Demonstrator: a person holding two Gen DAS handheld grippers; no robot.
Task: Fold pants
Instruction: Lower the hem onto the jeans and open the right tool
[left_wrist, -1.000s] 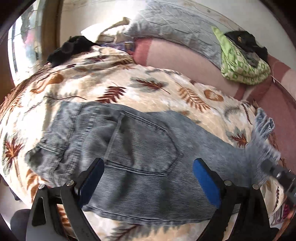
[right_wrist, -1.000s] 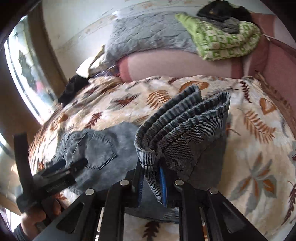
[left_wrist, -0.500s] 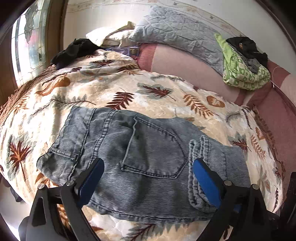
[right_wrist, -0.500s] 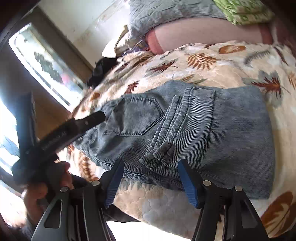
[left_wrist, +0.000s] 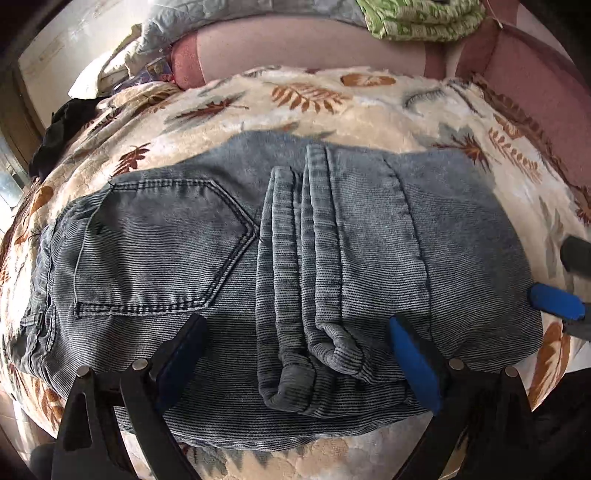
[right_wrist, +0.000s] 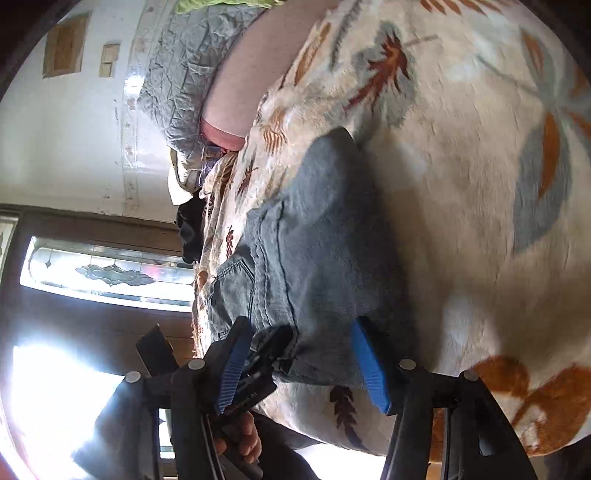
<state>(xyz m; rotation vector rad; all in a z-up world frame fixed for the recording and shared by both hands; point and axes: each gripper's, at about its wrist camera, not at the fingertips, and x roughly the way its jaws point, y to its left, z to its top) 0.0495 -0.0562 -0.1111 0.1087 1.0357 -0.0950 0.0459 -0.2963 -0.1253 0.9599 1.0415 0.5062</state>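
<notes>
The grey-blue corduroy pants (left_wrist: 332, 236) lie flat on the leaf-patterned blanket (left_wrist: 332, 107) that covers the bed, folded so the leg ends are doubled back over the seat; their stacked hems (left_wrist: 295, 258) run as a ridge down the middle of the bundle, just right of the stitched back pocket (left_wrist: 159, 243). In the left wrist view the left gripper (left_wrist: 295, 362) hovers low over the near edge of the bundle with its jaws spread wide, one blue pad on either side of the hem ridge and neither pressing on cloth. The right gripper (right_wrist: 303, 365) sits at the right-hand end of the bundle; its jaws are closing, with the edge of the fold between the blue pads, though the pads stand clear of the denim and nothing is gripped. In the right wrist view, which is rolled on its side, a person's hand (right_wrist: 240, 435) shows below, wrapped around the other tool's handle. Beyond the blanket a pink bolster (left_wrist: 295, 48) runs along the far side, with a grey quilted pillow (right_wrist: 184, 74) and a folded green patterned cloth (left_wrist: 417, 18) on it, and a dark garment (left_wrist: 59, 133) lies at the left edge.
</notes>
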